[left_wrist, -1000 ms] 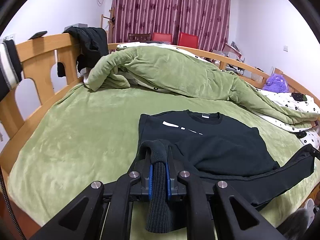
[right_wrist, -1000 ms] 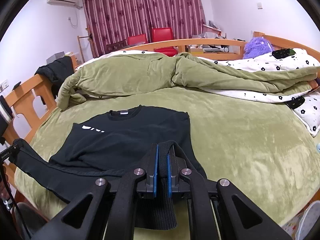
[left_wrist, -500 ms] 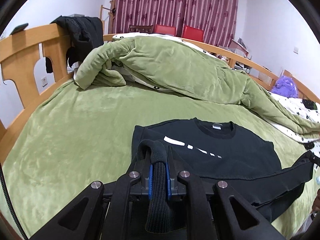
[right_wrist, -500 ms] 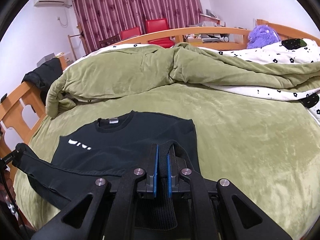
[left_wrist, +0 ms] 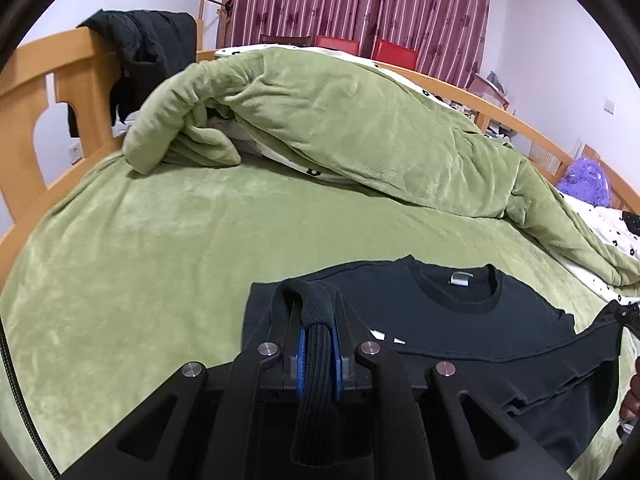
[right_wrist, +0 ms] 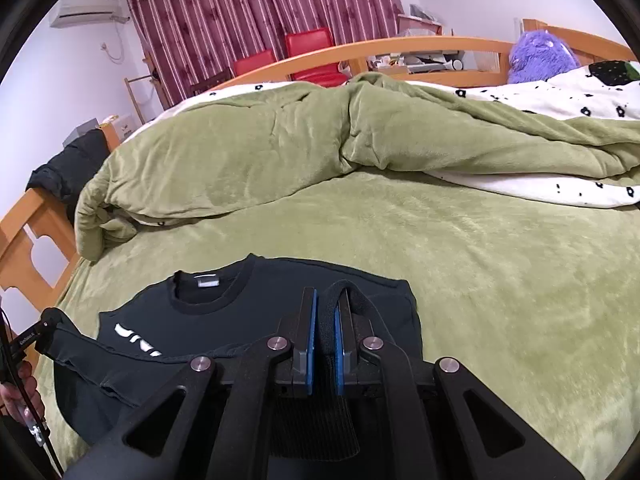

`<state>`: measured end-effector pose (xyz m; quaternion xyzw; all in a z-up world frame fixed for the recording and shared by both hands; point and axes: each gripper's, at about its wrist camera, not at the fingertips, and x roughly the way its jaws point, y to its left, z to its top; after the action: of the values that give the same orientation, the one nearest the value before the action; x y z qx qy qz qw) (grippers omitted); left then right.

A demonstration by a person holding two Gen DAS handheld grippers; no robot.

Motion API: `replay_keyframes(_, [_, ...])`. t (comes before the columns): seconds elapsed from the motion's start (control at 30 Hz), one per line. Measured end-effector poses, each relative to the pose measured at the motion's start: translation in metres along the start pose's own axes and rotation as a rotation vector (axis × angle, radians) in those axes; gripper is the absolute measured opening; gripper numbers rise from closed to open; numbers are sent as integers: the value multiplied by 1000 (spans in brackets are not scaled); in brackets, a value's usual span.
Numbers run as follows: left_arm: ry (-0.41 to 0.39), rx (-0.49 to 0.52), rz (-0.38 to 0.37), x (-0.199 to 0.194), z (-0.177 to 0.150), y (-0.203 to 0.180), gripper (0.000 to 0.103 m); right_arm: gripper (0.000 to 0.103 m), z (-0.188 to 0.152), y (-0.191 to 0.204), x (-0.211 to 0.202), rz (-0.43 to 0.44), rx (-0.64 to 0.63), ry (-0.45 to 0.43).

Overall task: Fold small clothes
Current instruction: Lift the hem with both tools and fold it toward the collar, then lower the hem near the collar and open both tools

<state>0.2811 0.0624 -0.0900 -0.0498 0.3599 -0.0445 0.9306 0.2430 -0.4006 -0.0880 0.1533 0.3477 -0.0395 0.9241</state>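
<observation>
A black sweatshirt (left_wrist: 472, 312) (right_wrist: 224, 312) with white lettering lies on the green bedspread, collar pointing away from me. Its ribbed bottom hem is lifted and stretched between both grippers, draped back over the chest. My left gripper (left_wrist: 318, 332) is shut on the hem's left end, ribbed cloth pinched between the blue pads. My right gripper (right_wrist: 325, 336) is shut on the hem's right end. In the right wrist view the left gripper's tip (right_wrist: 48, 318) shows at the far left, holding the taut hem. Part of the lettering is covered by the folded cloth.
A bunched green quilt (left_wrist: 340, 120) (right_wrist: 280, 148) lies across the bed beyond the sweatshirt. Wooden bed rails (left_wrist: 36, 92) (right_wrist: 24, 236) stand on the left, with a dark jacket (left_wrist: 148, 40) hung over one. A purple plush toy (right_wrist: 540, 56) sits far right.
Both grippers have carried the hem forward over the sweatshirt toward the collar and lower; the fold now covers more of the chest and lettering. Both grips stayed shut.
</observation>
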Motion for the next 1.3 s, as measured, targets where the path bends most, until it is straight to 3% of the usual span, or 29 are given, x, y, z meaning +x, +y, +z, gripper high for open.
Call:
replay_keyframes(0.43, [51, -20, 20, 57, -3, 8, 11, 8, 4, -7, 76, 28, 6, 38])
replay_keyframes(0.77, [76, -17, 14, 72, -2, 8, 15, 10, 4, -8, 112, -13, 8, 109])
replay_keyframes(0.8, [69, -24, 12, 71, -1, 8, 19, 10, 4, -9, 113, -17, 10, 116])
replay_keyframes(0.9, [54, -29, 4, 67, 1, 8, 39, 17, 4, -8, 111, -20, -1, 124])
replay_keyframes(0.97, [43, -27, 4, 62, 1, 7, 48, 36, 4, -2, 104, -40, -40, 112])
replay_keyframes(1.0, [39, -25, -1, 59, 1, 7, 51, 39, 3, 2, 98, -56, -66, 97])
replay_keyframes(1.3, [45, -15, -16, 29, -14, 0, 56, 42, -8, 10, 37, -24, -113, 87])
